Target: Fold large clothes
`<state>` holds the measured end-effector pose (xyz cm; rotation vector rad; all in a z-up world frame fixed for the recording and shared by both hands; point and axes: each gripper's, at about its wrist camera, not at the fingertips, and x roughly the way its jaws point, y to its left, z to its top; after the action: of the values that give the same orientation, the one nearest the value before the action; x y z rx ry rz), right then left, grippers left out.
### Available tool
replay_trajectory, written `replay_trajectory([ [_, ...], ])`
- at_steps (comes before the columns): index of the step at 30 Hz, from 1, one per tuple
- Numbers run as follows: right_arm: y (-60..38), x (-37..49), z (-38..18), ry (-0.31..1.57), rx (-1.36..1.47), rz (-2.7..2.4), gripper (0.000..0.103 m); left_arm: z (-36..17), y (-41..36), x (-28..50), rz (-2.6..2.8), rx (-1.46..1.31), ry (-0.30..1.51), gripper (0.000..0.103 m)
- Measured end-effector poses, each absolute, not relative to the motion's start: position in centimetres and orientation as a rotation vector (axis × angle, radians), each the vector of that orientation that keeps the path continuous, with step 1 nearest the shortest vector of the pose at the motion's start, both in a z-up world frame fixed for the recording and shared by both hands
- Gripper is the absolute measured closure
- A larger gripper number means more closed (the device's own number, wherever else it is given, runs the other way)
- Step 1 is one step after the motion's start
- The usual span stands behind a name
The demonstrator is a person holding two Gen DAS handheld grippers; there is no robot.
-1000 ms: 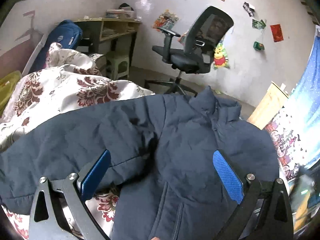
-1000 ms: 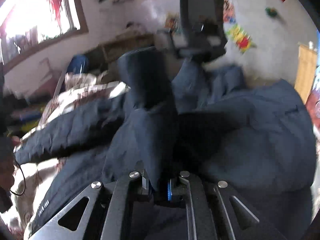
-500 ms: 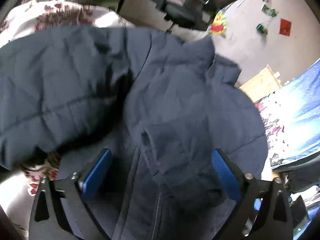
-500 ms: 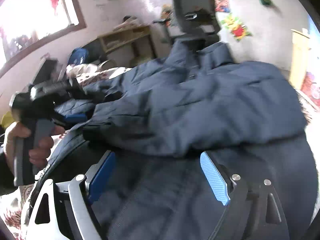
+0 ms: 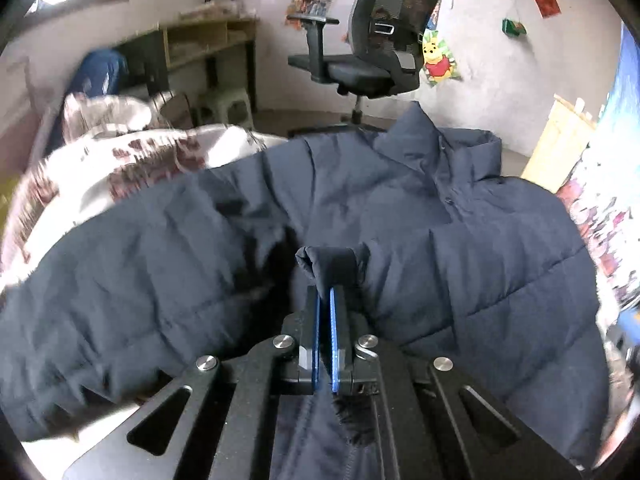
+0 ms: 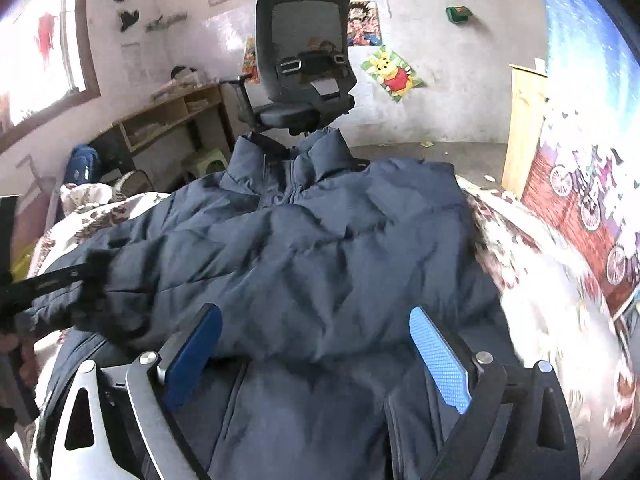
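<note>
A dark navy puffer jacket lies face up on the bed, collar toward the far end. One sleeve is folded across its chest. My left gripper has its jaws closing tight, and the blue pads pinch the sleeve cuff. In the right wrist view, the left gripper reaches in from the left edge at that sleeve's end. My right gripper hovers over the jacket's lower front with its jaws opening wide. Nothing is pressed between its pads.
A floral bedspread lies under the jacket. Beyond the bed's end stand a black office chair, a wooden desk, a green stool and a pale wooden cabinet. A patterned wall hanging runs along the right.
The right gripper let go of the sleeve it held up, opened and drew back. The sleeve now lies across the chest. The left gripper dropped onto it and shut on the cuff.
</note>
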<state>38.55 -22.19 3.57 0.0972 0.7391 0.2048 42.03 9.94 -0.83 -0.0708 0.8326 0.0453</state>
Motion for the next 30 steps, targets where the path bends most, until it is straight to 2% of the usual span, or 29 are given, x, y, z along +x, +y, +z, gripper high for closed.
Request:
replay_trajectory([
  [4, -19.9, 43.4, 1.0, 0.826, 0.082, 0.222, 0.008, -4.3, 9.6, 43.8, 0.087, 0.041, 0.948, 0.1],
  [9, -16.9, 45.5, -2.9, 0.903, -0.019, 0.208, 0.007, -7.6, 9.7, 44.5, 0.092, 0.08, 1.022, 0.1],
  [13, -16.3, 45.2, -4.3, 0.877, -0.062, 0.173, 0.004, -7.9, 10.1, 44.4, 0.071, 0.066, 1.03, 0.1],
  [19, -16.1, 43.7, -3.1, 0.848, -0.015, 0.177, 0.004, -5.5, 14.6, 41.7, 0.054, -0.144, 1.026, 0.095],
  [20, -15.9, 43.2, -2.6, 0.837, -0.001, 0.188, 0.004, -5.0, 15.4, 40.9, 0.056, -0.176, 1.028, 0.089],
  [21, -15.4, 42.5, -1.9, 0.816, 0.015, 0.21, 0.004, -4.4, 16.2, 40.0, 0.053, -0.206, 1.025, 0.076],
  [22, -14.7, 41.9, -1.3, 0.795, 0.023, 0.238, 0.004, -3.8, 17.4, 38.8, 0.058, -0.234, 1.018, 0.066],
  [23, -14.0, 41.5, -0.8, 0.781, 0.025, 0.261, 0.003, -3.3, 18.4, 37.5, 0.076, -0.254, 1.007, 0.047],
  [24, -13.3, 41.1, -0.4, 0.768, 0.026, 0.284, 0.002, -2.8, 19.6, 36.0, 0.098, -0.276, 0.989, 0.039],
  [30, -7.8, 39.5, 0.7, 0.726, -0.006, 0.412, 0.002, -0.5, 26.1, 27.7, 0.206, -0.428, 0.91, 0.039],
])
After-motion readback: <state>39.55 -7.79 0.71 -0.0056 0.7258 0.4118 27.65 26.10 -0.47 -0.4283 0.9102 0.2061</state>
